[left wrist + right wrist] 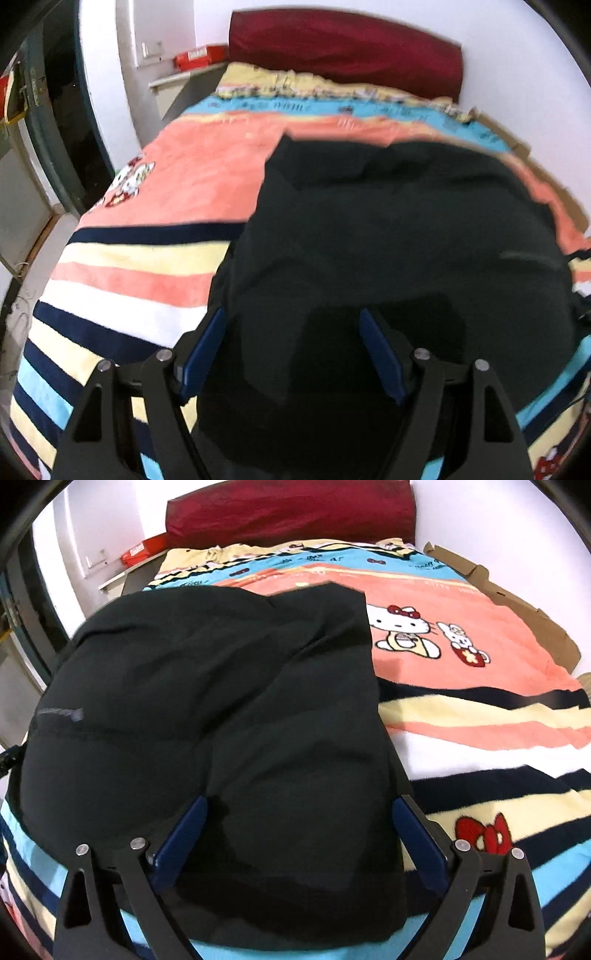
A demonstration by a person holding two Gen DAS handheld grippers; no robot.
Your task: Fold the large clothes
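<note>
A large black padded garment [388,240] lies folded on the striped blanket [147,266] on a bed. It also shows in the right wrist view [207,709], with a zip pull at its left side. My left gripper [291,321] is open, its blue-padded fingers straddling the garment's near left part, with nothing between them. My right gripper [299,808] is open wide above the garment's near right part, its right finger at the garment's right edge.
The striped cartoon blanket [480,716] covers the bed. A dark red pillow [343,48] lies at the head against the white wall. A red box [199,55] sits on a shelf on the left. Cardboard [517,602] lines the bed's right side.
</note>
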